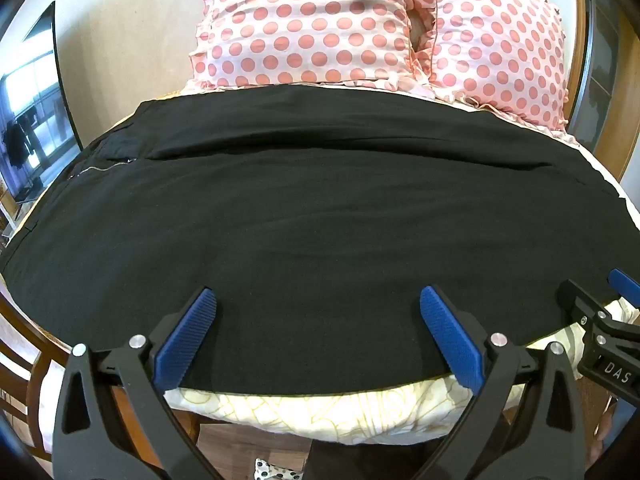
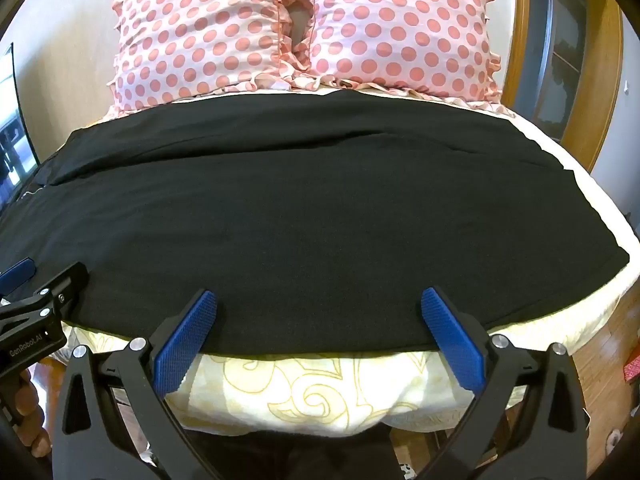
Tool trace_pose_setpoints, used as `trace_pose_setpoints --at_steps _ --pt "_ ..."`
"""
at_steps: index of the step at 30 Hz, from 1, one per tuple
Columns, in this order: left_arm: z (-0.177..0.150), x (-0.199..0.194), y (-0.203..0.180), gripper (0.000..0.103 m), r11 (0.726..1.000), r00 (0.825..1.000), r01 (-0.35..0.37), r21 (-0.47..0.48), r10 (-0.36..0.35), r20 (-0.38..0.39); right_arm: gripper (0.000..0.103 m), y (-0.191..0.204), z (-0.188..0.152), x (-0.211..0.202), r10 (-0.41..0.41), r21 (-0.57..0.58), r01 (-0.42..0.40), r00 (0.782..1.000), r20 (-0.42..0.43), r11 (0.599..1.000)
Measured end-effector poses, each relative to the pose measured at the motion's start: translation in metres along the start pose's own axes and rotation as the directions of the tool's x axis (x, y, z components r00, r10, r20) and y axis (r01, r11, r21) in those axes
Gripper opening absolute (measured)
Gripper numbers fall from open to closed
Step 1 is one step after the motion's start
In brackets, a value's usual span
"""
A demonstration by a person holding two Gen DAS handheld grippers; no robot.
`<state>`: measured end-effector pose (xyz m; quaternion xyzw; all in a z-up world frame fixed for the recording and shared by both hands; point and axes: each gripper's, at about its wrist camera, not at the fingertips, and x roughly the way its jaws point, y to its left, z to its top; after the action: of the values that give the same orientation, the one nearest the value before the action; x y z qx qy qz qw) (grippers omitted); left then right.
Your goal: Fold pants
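Observation:
Black pants (image 1: 312, 216) lie flat across the bed, waist and zipper (image 1: 108, 166) to the left, leg ends to the right; they also show in the right wrist view (image 2: 312, 216). My left gripper (image 1: 318, 300) is open and empty, its blue pads over the pants' near edge. My right gripper (image 2: 319, 300) is open and empty over the near edge, further right. Each gripper appears at the side of the other's view: the right one in the left wrist view (image 1: 604, 320), the left one in the right wrist view (image 2: 40, 296).
Two pink polka-dot pillows (image 1: 304, 28) (image 2: 404, 28) lean at the head of the bed. The cream patterned bedsheet (image 2: 312, 392) hangs over the near edge. A TV (image 1: 32, 120) stands left, a wooden door frame (image 2: 600, 80) right, and a wooden chair (image 1: 24, 360) at lower left.

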<state>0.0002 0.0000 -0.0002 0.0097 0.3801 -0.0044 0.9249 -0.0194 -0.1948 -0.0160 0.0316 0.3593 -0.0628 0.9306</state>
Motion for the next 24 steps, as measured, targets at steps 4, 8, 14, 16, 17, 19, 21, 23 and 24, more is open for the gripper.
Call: trace_pose_setpoints --at_steps 4,8,14,16,17,19,21,23,24 --pt "0.0001 0.0001 0.0000 0.101 1.000 1.000 0.000 0.000 0.000 -0.001 0.102 0.0001 -0.0005 -0.0001 0.000 0.000 0.000 1.000 0.000 1.000" --pt "0.0000 0.0000 0.0000 0.101 1.000 1.000 -0.001 0.001 0.001 0.001 0.102 0.0003 -0.0005 0.0001 0.000 0.000 0.000 1.000 0.000 1.000" --pt "0.0002 -0.0001 -0.0001 0.101 1.000 1.000 -0.001 0.001 0.001 0.004 0.102 0.0001 -0.0005 0.0004 0.000 0.000 0.000 1.000 0.003 1.000" --pt "0.0007 0.0002 -0.0001 0.101 1.000 1.000 -0.001 0.001 0.001 0.003 0.102 0.0001 -0.0005 0.0004 0.000 0.000 0.000 1.000 0.004 1.000" --pt "0.0010 0.0004 -0.0001 0.101 1.000 1.000 -0.001 0.001 0.001 0.003 0.102 0.0001 -0.0003 0.0005 0.000 0.000 0.000 1.000 0.005 1.000" --pt "0.0004 -0.0001 -0.0001 0.101 1.000 1.000 -0.001 0.001 0.001 0.005 0.102 0.0000 -0.0001 0.0006 0.000 0.000 0.000 1.000 0.005 1.000" --pt "0.0003 -0.0001 -0.0001 0.101 1.000 1.000 -0.001 0.001 0.001 0.005 0.102 0.0001 -0.0002 0.0005 0.000 -0.001 0.000 1.000 0.006 1.000" --pt "0.0006 0.0002 -0.0002 0.101 1.000 1.000 -0.001 0.001 0.001 0.005 0.102 0.0001 -0.0003 0.0004 0.000 -0.001 0.000 1.000 0.006 1.000" --pt "0.0009 0.0004 -0.0002 0.101 1.000 1.000 -0.001 0.001 0.001 0.005 0.102 0.0001 -0.0003 0.0004 0.000 -0.001 0.000 1.000 0.006 1.000"
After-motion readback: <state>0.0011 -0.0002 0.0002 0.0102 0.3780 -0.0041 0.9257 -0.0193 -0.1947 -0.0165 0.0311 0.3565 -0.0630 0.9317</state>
